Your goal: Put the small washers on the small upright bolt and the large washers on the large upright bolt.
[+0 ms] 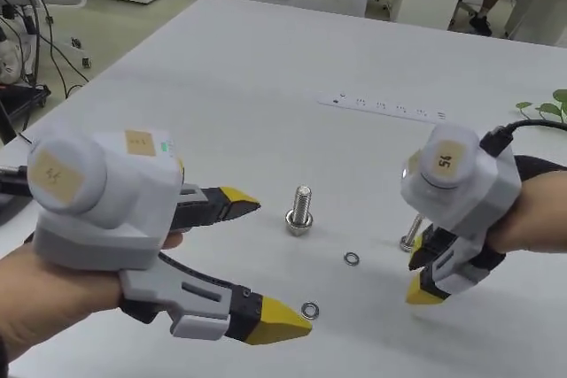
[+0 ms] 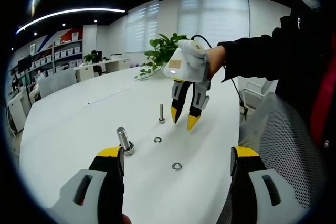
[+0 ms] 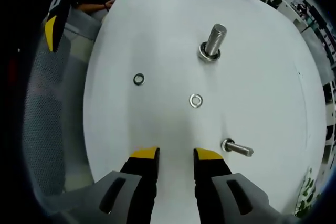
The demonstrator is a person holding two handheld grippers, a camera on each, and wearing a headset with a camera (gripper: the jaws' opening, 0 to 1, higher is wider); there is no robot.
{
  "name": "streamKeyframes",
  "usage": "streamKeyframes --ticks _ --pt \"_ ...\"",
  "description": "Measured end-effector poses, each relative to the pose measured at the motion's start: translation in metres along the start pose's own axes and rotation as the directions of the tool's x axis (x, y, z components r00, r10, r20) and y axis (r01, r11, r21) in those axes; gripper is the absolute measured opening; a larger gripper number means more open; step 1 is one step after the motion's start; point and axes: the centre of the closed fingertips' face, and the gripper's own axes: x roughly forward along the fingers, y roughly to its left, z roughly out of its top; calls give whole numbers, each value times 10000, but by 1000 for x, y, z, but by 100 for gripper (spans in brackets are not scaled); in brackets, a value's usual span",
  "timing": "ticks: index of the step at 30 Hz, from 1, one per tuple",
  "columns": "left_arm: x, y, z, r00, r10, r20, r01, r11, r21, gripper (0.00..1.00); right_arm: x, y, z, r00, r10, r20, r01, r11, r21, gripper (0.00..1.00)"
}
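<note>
A large upright bolt [image 1: 301,210] [image 2: 124,140] [image 3: 212,43] stands mid-table with a washer round its base. The small bolt [image 1: 412,235] [image 2: 161,114] [image 3: 237,149] stands to its right, just behind my right gripper [image 1: 415,272] [image 2: 182,119] [image 3: 176,153]. That gripper points down at the table, slightly open and holding nothing. A silver washer [image 1: 352,259] [image 2: 157,140] [image 3: 196,100] lies flat between the bolts. A darker washer [image 1: 310,311] [image 2: 177,167] [image 3: 138,79] lies nearer me, beside the lower fingertip of my left gripper [image 1: 266,263] [image 2: 177,153]. The left gripper is wide open and empty.
A white power strip [image 1: 381,105] lies across the white table [image 1: 221,86] beyond the bolts. A potted plant [image 1: 549,105] sits at the far right edge. A mesh chair [image 2: 283,145] stands by the table's near side, and office desks stand beyond the table.
</note>
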Motion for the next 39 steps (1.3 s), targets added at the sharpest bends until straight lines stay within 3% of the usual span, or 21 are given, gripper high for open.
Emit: streamKeyframes --ticks 8,19,30,39 --pt "-1 1 0 10000 35 18 -35 10000 2 83 2 0 22 9998 27 194 -21 9994 -346 27" --pt "0 2 0 10000 75 16 -75 10000 9 83 13 -16 53 9995 -126 297 145 9977 -656 27" --pt "-1 3 0 9999 107 58 -107 9999 -42 83 25 -29 55 9998 -105 -195 84 9945 -1044 25" --pt "-1 3 0 9999 114 63 -114 9999 -68 83 33 -29 56 9993 72 -359 -111 9938 -1111 25"
